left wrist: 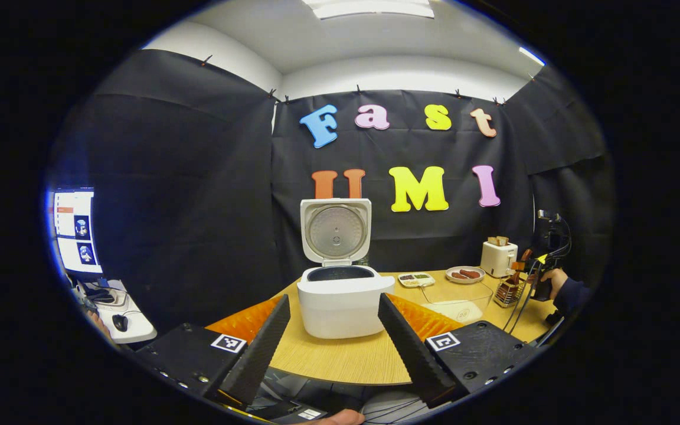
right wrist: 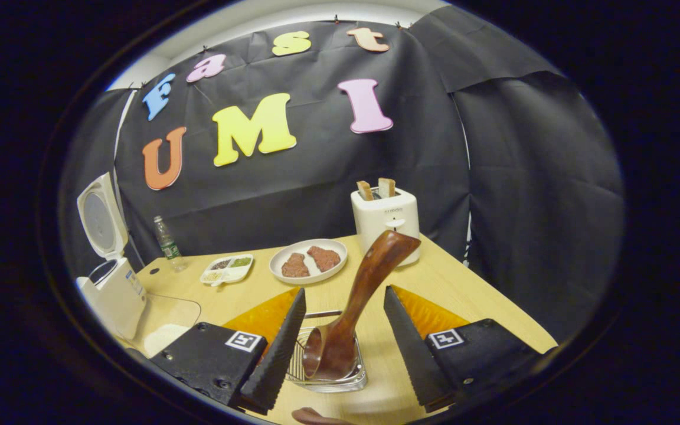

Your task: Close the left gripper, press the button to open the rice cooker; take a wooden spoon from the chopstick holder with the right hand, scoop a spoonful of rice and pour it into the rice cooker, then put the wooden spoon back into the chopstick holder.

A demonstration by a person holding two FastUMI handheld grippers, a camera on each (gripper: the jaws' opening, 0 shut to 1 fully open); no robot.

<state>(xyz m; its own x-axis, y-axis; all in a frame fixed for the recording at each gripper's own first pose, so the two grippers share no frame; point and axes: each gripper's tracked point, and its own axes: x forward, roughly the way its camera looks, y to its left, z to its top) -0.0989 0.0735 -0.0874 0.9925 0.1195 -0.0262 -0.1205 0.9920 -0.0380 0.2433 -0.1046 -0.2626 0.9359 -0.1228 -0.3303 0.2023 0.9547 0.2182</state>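
Left gripper view: the cooker (left wrist: 345, 301) stands on the table (left wrist: 340, 360) with its lid (left wrist: 335, 230) up, so the button step looks done. The left gripper (left wrist: 333, 339) hangs before it, jaws wide apart, holding nothing. Far right, a hand (left wrist: 552, 282) holds the other gripper over the holder (left wrist: 510, 290), with a glass bowl (left wrist: 457, 304) between holder and cooker. The table's near edge lies close under the fingers; the path to the cooker is free.

Right gripper view: the right gripper (right wrist: 345, 339) hangs over the holder (right wrist: 327, 360), jaws open wide on either side of the spoon (right wrist: 352, 307), not touching it. The spoon leans in the holder, scoop end down, handle toward the toaster (right wrist: 386, 217). So step 2, taking the spoon, is in hand. Next move, I judge: shut on the handle, lift straight up clear of the wire rim, then swing left toward the rice bowl (right wrist: 166, 327). The plate (right wrist: 308, 261) and toaster sit behind, well apart; the table edge is near on the right.
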